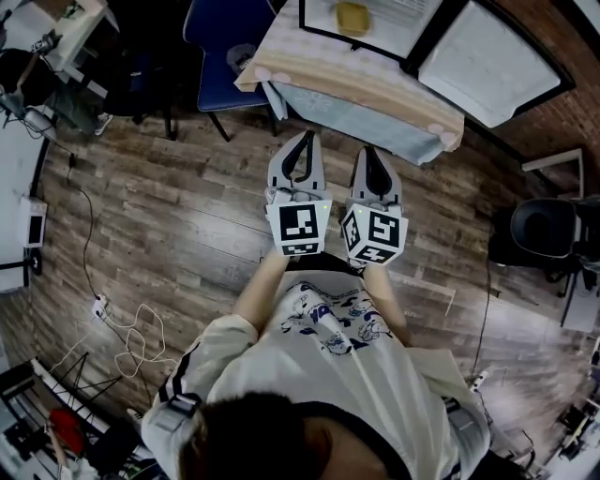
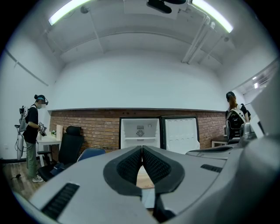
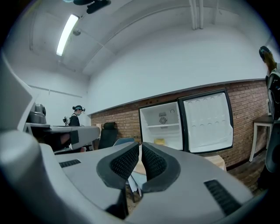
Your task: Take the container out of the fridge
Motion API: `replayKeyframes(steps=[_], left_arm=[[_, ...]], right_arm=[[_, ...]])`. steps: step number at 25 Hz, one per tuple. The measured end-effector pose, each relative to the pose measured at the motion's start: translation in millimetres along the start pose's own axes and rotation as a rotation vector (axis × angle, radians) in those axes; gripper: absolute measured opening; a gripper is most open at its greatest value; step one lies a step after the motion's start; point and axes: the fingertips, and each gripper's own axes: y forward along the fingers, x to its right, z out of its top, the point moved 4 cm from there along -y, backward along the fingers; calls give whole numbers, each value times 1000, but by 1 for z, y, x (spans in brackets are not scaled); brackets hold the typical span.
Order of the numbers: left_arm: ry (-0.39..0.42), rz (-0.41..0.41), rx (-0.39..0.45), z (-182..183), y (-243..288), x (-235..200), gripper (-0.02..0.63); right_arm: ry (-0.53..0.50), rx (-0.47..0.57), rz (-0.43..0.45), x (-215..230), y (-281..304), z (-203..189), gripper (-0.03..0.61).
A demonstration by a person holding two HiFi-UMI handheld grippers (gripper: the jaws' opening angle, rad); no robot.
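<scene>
A small white fridge point(image 1: 375, 23) stands open on a cloth-covered table point(image 1: 361, 94) ahead of me, its door point(image 1: 487, 61) swung to the right. On its lower shelf lies a yellow container point(image 1: 352, 17), which shows in the right gripper view as the container point(image 3: 160, 141) inside the fridge point(image 3: 161, 124). In the left gripper view the fridge point(image 2: 140, 133) is centred and the container is hidden behind the jaws. My left gripper point(image 1: 307, 139) point(image 2: 142, 151) and right gripper point(image 1: 367, 152) point(image 3: 140, 148) are held close to my body, well short of the table, both shut and empty.
A blue chair point(image 1: 225, 37) stands left of the table and a black office chair point(image 1: 544, 225) at the right. Cables and a power strip point(image 1: 98, 307) lie on the wooden floor at the left. One person point(image 2: 33, 131) stands far left, another point(image 2: 234, 116) far right.
</scene>
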Motion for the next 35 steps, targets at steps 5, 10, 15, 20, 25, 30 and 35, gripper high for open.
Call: replayKeyframes(steps=[5, 10, 15, 20, 25, 30, 35], left_arm=[[-6, 16, -19, -3, 37, -1, 19], [-7, 24, -42, -7, 62, -7, 19], [-12, 18, -56, -10, 87, -17, 18], [-17, -9, -56, -14, 119, -24, 19], [-18, -40, -50, -14, 163, -33, 19], [-23, -62, -53, -14, 207, -52, 19], [-21, -85, -53, -10, 253, -74, 18]], right_arm=[[-2, -10, 18, 17, 33, 3, 43], [25, -26, 5, 30, 59, 2, 43], [38, -38, -19, 37, 84, 1, 43], [39, -42, -40, 43, 112, 0, 43], [44, -42, -73, 56, 151, 3, 43], [50, -43, -98, 61, 197, 9, 43], [47, -43, -128, 64, 243, 18, 43]])
